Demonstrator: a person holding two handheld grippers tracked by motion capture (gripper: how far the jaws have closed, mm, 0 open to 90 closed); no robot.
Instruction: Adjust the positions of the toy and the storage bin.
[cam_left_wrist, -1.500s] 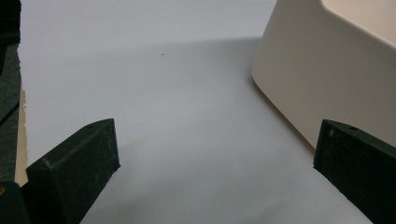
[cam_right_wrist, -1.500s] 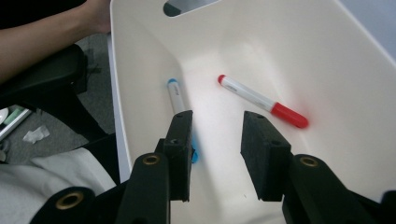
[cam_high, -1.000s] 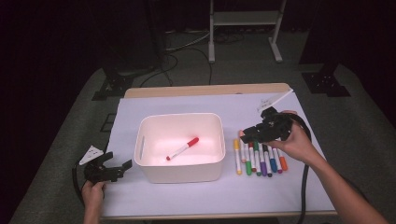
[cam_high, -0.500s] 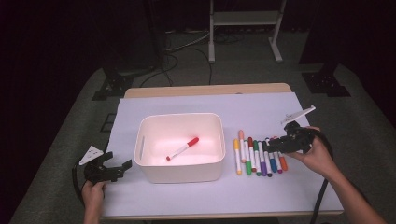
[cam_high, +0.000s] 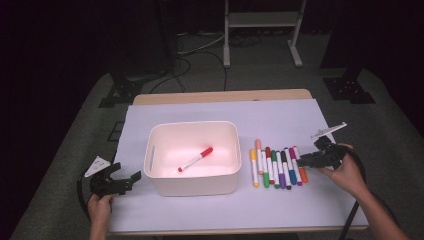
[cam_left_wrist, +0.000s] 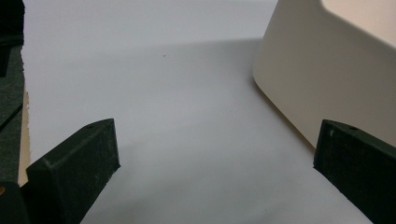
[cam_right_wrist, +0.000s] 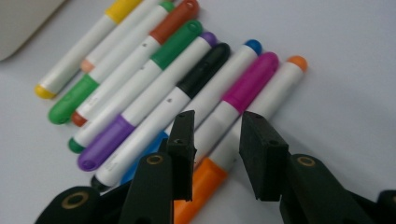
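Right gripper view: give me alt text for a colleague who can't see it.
The right gripper hangs low over a row of markers on white paper, its black jaws open astride the orange marker at the row's edge, pads not yet pressing. A corner of the white bin shows at top left.

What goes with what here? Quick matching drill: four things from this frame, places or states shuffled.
Things:
1. red marker
2. orange marker
3. left hand-held gripper
4. yellow marker

Places or states:
A. row's end nearest the white bin
B. lying inside the white bin
C. jaws open over bare table, beside the bin
D. between the right hand-held gripper's jaws, which have just been closing, not yet pressed

Pairs: 1-B, 2-D, 3-C, 4-A
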